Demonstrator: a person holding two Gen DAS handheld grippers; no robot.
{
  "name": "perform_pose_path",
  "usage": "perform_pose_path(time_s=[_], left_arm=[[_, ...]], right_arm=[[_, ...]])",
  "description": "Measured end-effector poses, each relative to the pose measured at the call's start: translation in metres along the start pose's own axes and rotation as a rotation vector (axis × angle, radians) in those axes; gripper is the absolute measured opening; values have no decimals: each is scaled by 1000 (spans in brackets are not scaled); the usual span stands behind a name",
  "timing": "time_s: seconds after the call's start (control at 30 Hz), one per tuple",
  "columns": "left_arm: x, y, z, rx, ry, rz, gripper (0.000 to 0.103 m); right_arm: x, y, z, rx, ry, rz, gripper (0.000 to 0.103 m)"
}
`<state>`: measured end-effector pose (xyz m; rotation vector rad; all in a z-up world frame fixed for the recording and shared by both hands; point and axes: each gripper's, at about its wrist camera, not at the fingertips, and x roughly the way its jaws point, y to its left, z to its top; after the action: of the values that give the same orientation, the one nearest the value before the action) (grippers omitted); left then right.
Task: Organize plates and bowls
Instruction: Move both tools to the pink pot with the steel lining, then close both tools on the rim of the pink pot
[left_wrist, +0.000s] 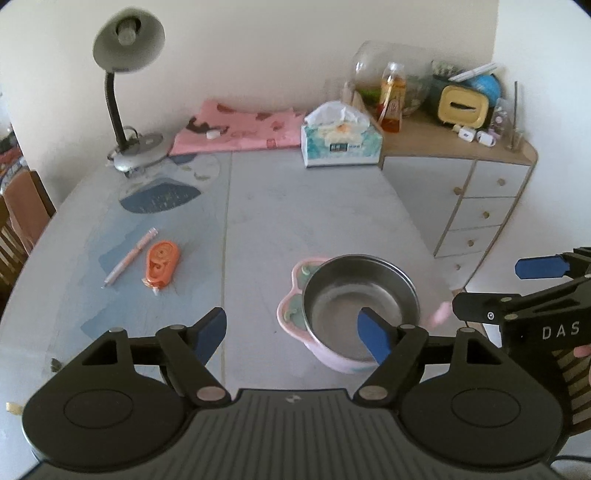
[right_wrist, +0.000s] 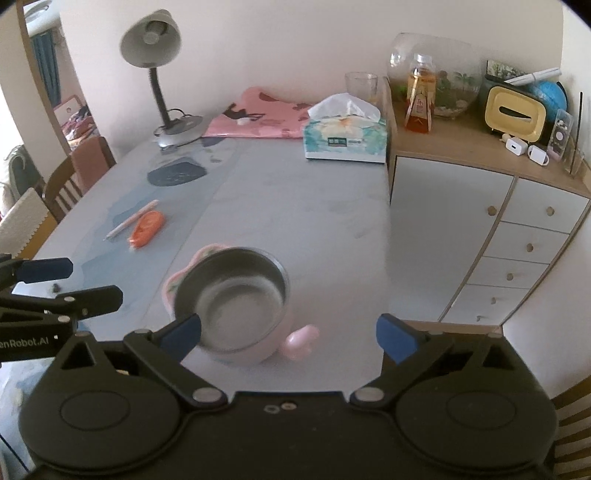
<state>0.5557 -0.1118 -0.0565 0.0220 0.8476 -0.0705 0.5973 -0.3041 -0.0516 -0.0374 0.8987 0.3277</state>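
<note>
We hold both tongs spread with nothing pinched. Our left gripper (left_wrist: 295, 334) has its jaws wide over the bare tabletop, one blue pad in front of the bowl's near rim; we cannot tell whether it touches. Our right gripper (right_wrist: 291, 332) is spread wider still, the bowl between its pads but apart from them.

The steel-lined pink bowl (left_wrist: 356, 310) sits on the pink flower-shaped plate (left_wrist: 295, 295), near the table's front edge and right of the centre seam. We judge the stacking done: bowl on plate, both tongs free. We see no other plates or bowls, so little seems left, unless the stack has to go elsewhere.

Left to right across the grey table (left_wrist: 295, 206): a desk lamp (left_wrist: 125, 92) at the far corner, a pen (left_wrist: 131, 256) and an orange correction-tape roller (left_wrist: 160, 267) just beside it, folded pink cloth (left_wrist: 236, 129) against the wall, a tissue box (left_wrist: 341, 142). Beyond the right edge stands a white drawer cabinet (left_wrist: 476, 206), its wooden top crowded with a glass fishbowl (right_wrist: 434, 74), a bottle (left_wrist: 392, 98) and a yellow box (left_wrist: 461, 103). Wooden chairs (right_wrist: 79, 173) stand at the left.
</note>
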Motion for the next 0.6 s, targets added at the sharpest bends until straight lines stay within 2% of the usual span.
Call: perform_pose_path(time_s=[0.1,0.3,0.43,0.6], left_arm=[[24,3,7,-39,55,-48,78],[59,0,12,-62,110,-31,78],[80,-1,11,-42,139,14,78],[98,4,7,-62,174,10,77]], right_arm=[[16,-3,6,2,17,0,101],[45,-4,13,-6,51,-11,98],[64,0,10,-23,86,-1,91],[81,4,7,-36,102,-7,83]])
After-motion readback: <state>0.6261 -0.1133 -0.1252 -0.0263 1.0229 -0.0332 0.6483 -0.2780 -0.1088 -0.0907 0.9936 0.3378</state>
